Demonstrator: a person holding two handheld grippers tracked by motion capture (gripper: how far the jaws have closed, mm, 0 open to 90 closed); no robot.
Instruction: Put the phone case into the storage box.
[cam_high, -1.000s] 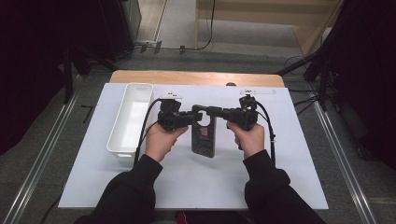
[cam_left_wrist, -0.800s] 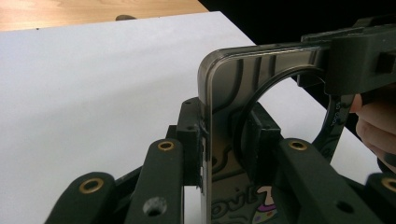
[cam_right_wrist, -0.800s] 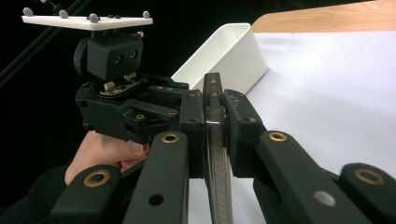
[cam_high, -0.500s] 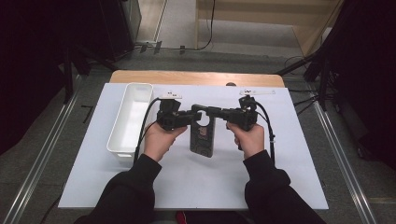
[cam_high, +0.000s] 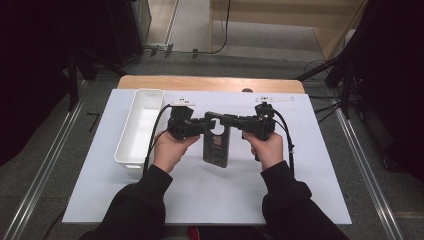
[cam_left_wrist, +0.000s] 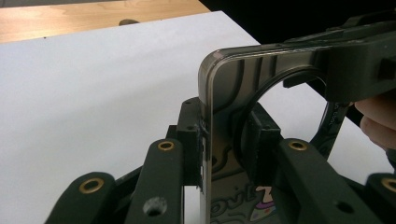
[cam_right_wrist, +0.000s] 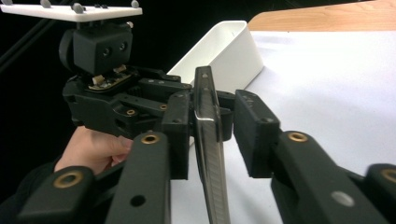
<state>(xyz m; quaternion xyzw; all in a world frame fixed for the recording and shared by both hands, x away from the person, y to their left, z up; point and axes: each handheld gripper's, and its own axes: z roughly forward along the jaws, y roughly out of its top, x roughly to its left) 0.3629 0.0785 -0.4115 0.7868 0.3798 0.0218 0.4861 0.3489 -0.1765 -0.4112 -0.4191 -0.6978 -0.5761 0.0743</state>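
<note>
Two claws meet over the counter's (cam_high: 300, 200) middle: left claw (cam_high: 204, 123) clamps the phone case (cam_high: 216, 145); right claw (cam_high: 227, 119), just loosening, stands slightly apart around it.

Lower end of the phone case (cam_left_wrist: 224, 140) cut off by the bottom edge in both gripper views. Printed lettering on its back half hidden behind the left hand-held gripper (cam_left_wrist: 224, 140), unreadable. Far end of the white bin (cam_right_wrist: 224, 51) hidden behind that gripper's body.
</note>
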